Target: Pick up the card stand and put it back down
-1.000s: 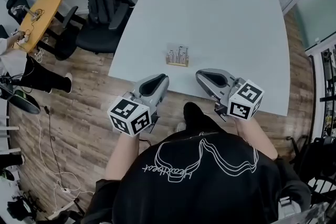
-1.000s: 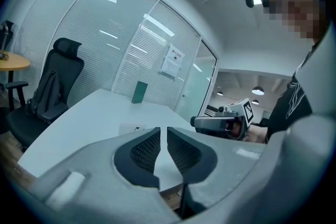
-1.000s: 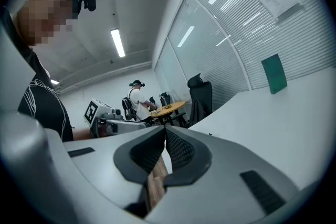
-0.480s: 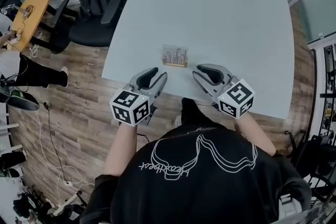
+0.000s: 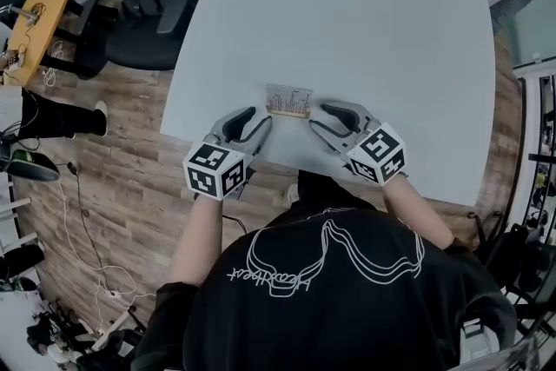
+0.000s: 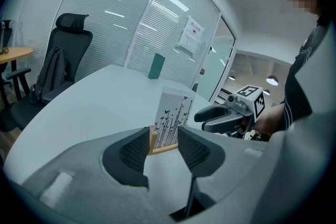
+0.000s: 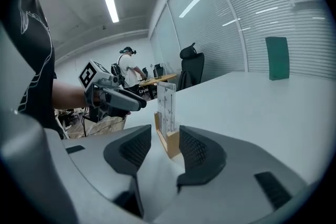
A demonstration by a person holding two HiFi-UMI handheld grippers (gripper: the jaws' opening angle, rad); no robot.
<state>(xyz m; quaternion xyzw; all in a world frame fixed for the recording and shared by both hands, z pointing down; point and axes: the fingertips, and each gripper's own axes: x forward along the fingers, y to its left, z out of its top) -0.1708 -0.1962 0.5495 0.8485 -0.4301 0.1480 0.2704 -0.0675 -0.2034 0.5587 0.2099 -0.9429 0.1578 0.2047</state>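
Wood-based card stand (image 5: 288, 102) (print unreadable) sits loose between the opening jaws of left tool (image 6: 164, 136) and right tool (image 7: 165, 139).

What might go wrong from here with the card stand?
The left gripper and right gripper, fingers opening, flank the card stand from both ends; a bump might topple its tall, thin card. It stands near the edge of the table, so a push might slide it off.
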